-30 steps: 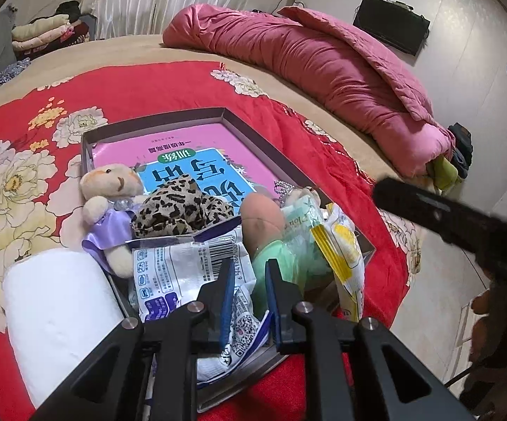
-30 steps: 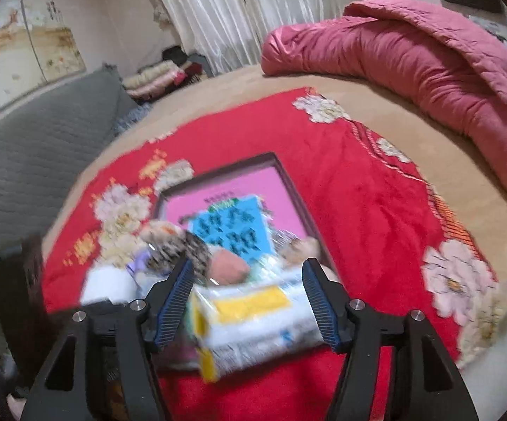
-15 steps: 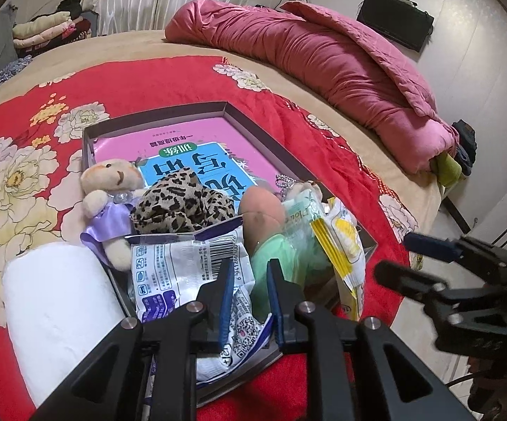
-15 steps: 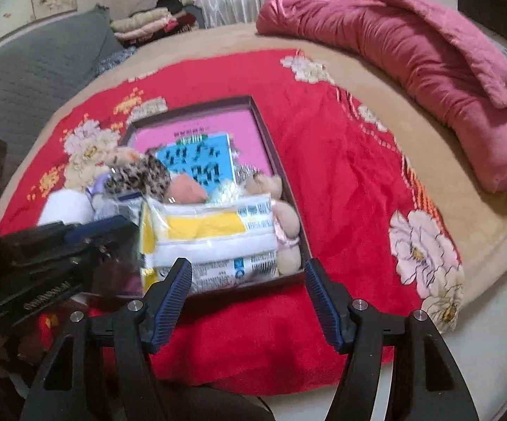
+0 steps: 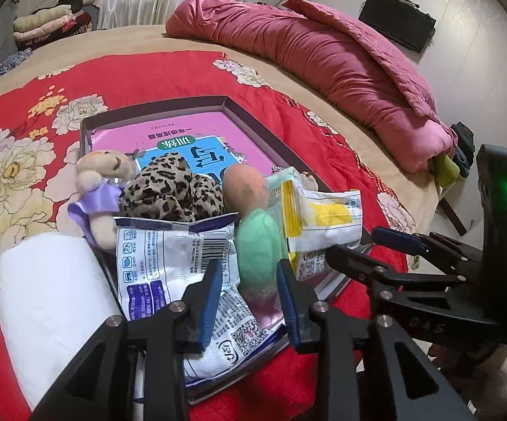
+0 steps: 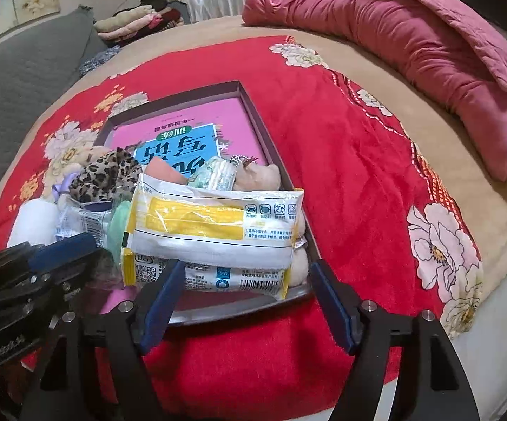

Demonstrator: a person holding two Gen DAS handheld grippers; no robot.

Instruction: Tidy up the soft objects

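A dark shallow tray (image 5: 253, 119) on the bed holds a pink book, a teddy bear (image 5: 102, 172), a leopard-print cloth (image 5: 169, 189), a white-and-blue packet (image 5: 169, 256), a peach ball (image 5: 246, 186) and a green soft toy (image 5: 258, 245). My left gripper (image 5: 248, 291) hovers over the tray's near end. Its jaws are opening, and the green toy lies between the pads without being pressed. A yellow-and-white packet (image 6: 211, 231) rests across the tray's (image 6: 264, 133) near right corner. My right gripper (image 6: 248, 298) is just short of it, jaws opening wide, nothing between them.
A white paper roll (image 5: 50, 298) lies against the tray's left side on the red floral blanket (image 6: 341, 147). A pink quilt (image 5: 323, 52) is bunched along the far right of the bed. Folded clothes (image 6: 134, 21) are stacked at the back left.
The right gripper sank toward the tray, left the yellow-and-white packet lying there and spread its jaws wider. The left jaws opened apart while the left hand stayed put.
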